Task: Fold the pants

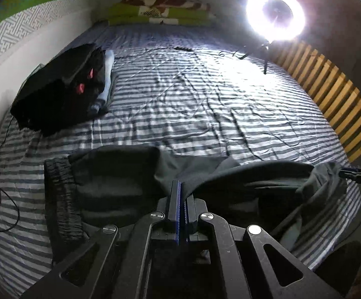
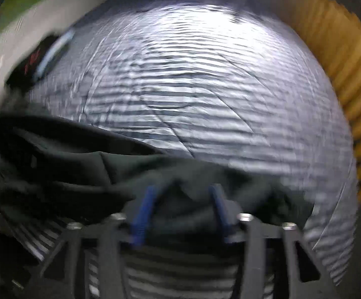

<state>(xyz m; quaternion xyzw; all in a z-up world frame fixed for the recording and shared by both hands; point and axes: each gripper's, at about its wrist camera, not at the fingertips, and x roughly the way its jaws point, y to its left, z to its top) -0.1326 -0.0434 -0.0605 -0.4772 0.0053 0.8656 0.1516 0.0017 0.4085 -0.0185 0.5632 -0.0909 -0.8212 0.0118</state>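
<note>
On striped bed (image 1: 205, 94), black pants (image 1: 120, 182) lie crumpled near front edge; left gripper (image 1: 181, 186) pinches a fabric fold, likely to drag it over; right gripper (image 2: 184, 193) jaws apart, cloth between, unclamped, blurry

My left gripper (image 1: 181, 194) was a matte black frame of angled struts with long triangular cut-outs, scuffed and dusty on its flat faces. Round silver screw heads sat at the pivots, four of them across the linkage. Its two fingers were narrow black bars lined with ribbed blue pads (image 1: 179, 211). My right gripper (image 2: 184, 196) had the same build: black struts, silver screws at the joints, and blue pads (image 2: 143, 214) on slim fingers, all smeared by blur in its own camera. No hand or sleeve of mine showed.
</note>
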